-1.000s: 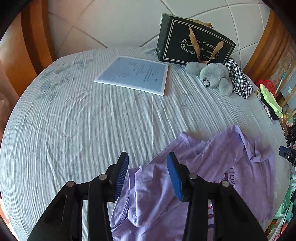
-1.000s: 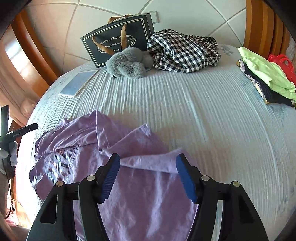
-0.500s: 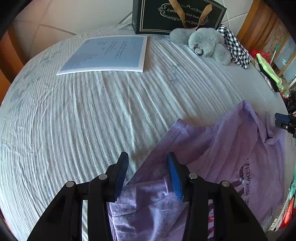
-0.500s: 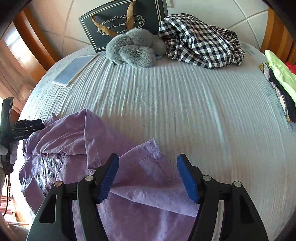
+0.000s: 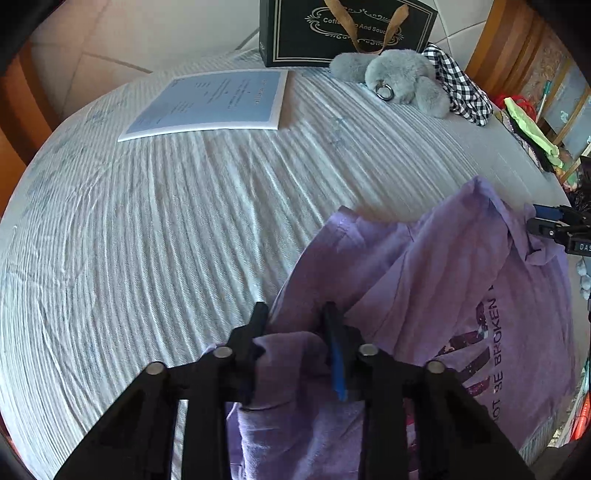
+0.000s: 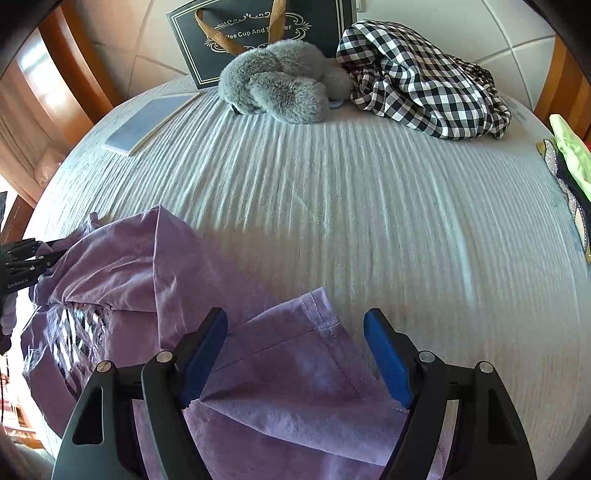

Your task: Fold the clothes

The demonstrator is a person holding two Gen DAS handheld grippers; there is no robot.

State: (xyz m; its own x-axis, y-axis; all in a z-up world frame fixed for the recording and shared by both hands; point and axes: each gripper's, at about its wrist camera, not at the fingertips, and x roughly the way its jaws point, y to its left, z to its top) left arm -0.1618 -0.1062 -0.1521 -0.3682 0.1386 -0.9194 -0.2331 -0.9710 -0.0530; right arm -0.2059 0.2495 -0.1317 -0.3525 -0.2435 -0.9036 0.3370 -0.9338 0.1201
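A crumpled purple T-shirt (image 5: 454,295) with dark print lies at the near edge of a bed with a grey-blue ribbed cover (image 5: 166,229). My left gripper (image 5: 295,317) is low on the shirt's left side with a bunched fold of purple cloth between its jaws, which stand partly closed around it. In the right wrist view the same shirt (image 6: 155,273) shows. My right gripper (image 6: 295,332) is open over a sleeve-like flap (image 6: 295,354), with nothing held.
At the back of the bed stand a dark gift bag (image 5: 343,31), a grey plush toy (image 5: 399,77), a checked garment (image 6: 424,85) and a blue booklet (image 5: 214,99). Folded clothes (image 5: 528,129) lie at the right edge. Wooden bed frame at both sides.
Both grippers have moved forward and down onto the shirt. The left jaws have narrowed around a fold of purple cloth. The right gripper stays open.
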